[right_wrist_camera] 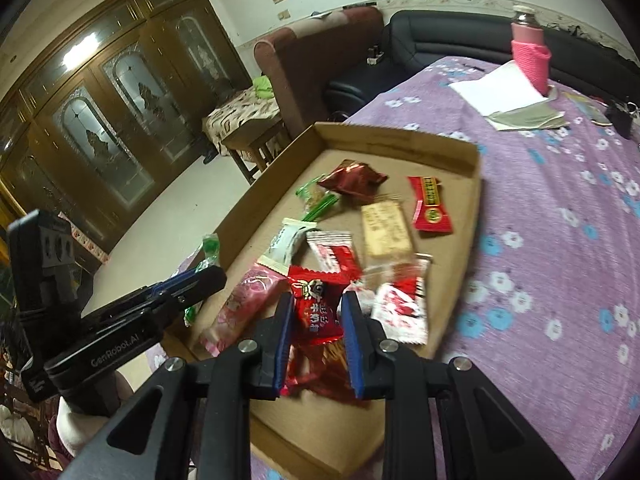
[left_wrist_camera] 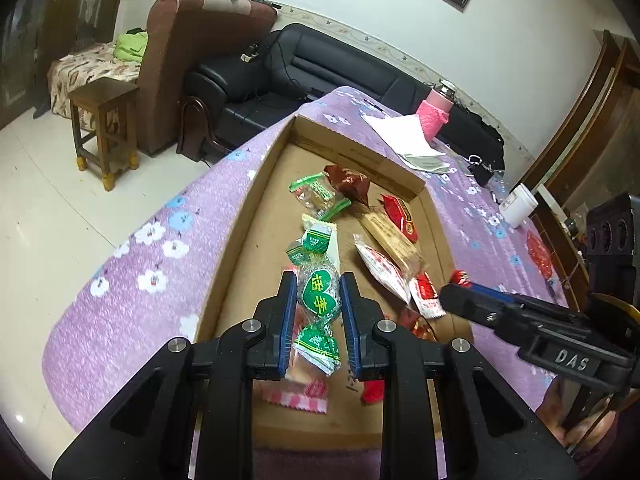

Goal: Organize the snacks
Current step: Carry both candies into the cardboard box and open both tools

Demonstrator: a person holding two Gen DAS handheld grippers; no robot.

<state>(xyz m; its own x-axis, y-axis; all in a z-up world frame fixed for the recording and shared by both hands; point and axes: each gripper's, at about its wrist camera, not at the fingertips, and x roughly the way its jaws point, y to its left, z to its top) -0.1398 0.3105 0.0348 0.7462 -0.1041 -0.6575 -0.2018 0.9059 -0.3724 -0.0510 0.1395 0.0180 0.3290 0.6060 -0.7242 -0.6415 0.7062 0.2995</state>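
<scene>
A shallow cardboard tray (left_wrist_camera: 240, 236) (right_wrist_camera: 472, 208) lies on a purple flowered tablecloth and holds several wrapped snacks. My left gripper (left_wrist_camera: 319, 294) is shut on a green-labelled clear snack packet (left_wrist_camera: 319, 296), held above the tray. My right gripper (right_wrist_camera: 316, 316) is shut on a red snack packet (right_wrist_camera: 316, 308) over the tray's near end. In the tray lie a dark red packet (right_wrist_camera: 352, 180), a red packet (right_wrist_camera: 430, 206), a tan biscuit bar (right_wrist_camera: 386, 230), green-and-clear packets (left_wrist_camera: 318, 196) and red-and-white packets (right_wrist_camera: 400, 312). The right gripper shows in the left wrist view (left_wrist_camera: 452, 298).
A pink-sleeved bottle (right_wrist_camera: 528, 52) and white papers (right_wrist_camera: 500, 90) stand at the table's far end. A white cup (left_wrist_camera: 518, 204) and a red packet (left_wrist_camera: 538, 254) lie right of the tray. A black sofa (left_wrist_camera: 304, 72), a brown armchair and a wooden stool (left_wrist_camera: 104, 128) stand beyond.
</scene>
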